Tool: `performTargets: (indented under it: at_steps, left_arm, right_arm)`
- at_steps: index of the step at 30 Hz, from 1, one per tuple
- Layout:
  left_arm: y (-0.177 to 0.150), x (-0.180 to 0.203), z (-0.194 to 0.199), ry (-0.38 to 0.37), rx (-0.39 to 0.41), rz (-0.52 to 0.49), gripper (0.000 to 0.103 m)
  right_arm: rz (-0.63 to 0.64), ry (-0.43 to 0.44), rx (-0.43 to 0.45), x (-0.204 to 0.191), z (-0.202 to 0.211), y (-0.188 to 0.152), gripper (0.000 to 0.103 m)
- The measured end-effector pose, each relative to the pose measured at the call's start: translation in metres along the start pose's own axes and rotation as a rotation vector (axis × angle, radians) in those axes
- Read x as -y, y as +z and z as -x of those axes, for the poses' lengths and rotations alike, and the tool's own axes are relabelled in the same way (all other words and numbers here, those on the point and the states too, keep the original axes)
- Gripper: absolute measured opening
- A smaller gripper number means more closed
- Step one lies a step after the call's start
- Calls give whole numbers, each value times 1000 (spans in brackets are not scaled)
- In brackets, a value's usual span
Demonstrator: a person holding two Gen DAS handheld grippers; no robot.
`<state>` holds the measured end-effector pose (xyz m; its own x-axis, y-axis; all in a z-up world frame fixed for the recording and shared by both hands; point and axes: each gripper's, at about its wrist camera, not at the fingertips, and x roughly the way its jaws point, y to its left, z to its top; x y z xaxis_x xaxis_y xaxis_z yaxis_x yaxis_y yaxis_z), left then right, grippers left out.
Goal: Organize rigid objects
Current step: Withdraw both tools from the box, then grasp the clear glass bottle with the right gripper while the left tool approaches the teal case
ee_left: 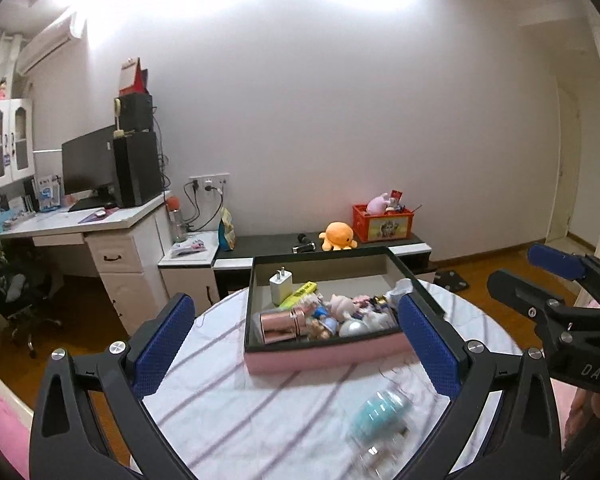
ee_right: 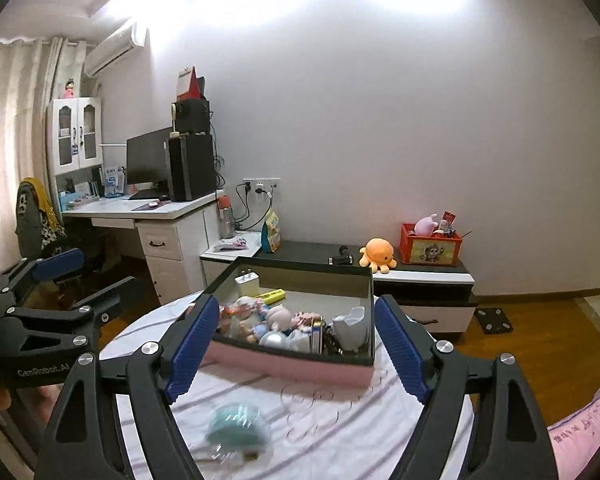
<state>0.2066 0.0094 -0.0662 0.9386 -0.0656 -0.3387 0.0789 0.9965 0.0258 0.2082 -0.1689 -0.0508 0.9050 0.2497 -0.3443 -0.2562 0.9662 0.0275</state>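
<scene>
Here, two grippers hang over one round table (ee_left: 228, 408) with a striped cloth — the left gripper (ee_left: 296, 344) and the right gripper (ee_right: 300, 350), both spread wide with nothing between their blue pads. One pink-sided box (ee_left: 324, 354) sits on the table, crowded with small things: one white charger (ee_left: 281, 286), one yellow marker (ee_left: 300, 294), one copper-coloured tube (ee_left: 278, 324), several figurines too jumbled to count. One blurred teal object in clear wrapping (ee_left: 382, 414) lies on the cloth, just before the box.

box (ee_left: 324, 354) on table (ee_left: 228, 400), bottle (ee_left: 382, 412) before it.
</scene>
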Motion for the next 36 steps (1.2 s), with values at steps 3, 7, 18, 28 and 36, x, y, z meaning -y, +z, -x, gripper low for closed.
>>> performTargets:
  at_steps: [3,7,18,28,36]
  left_arm:
    - [-7,4,24,16,10,-15,103]
    - [-17,9,51,35,18,-42,103]
    - [-37,0,87,35,23,-24,103]
    - [-66,-29,58,84,-85,32,103]
    - [-88,-35,23,84,-190,27,103]
  right_arm:
    - [-14,3,17,-4,23,-4,82]
    - [-21,-1,25,-11,46,-10,82]
    - [-8,-65,65,-25,88,-31,103]
    - [-18,-66,-132,-31,33,-76,103]
    - [-11,-24,-343,-50,-40,-119,103]
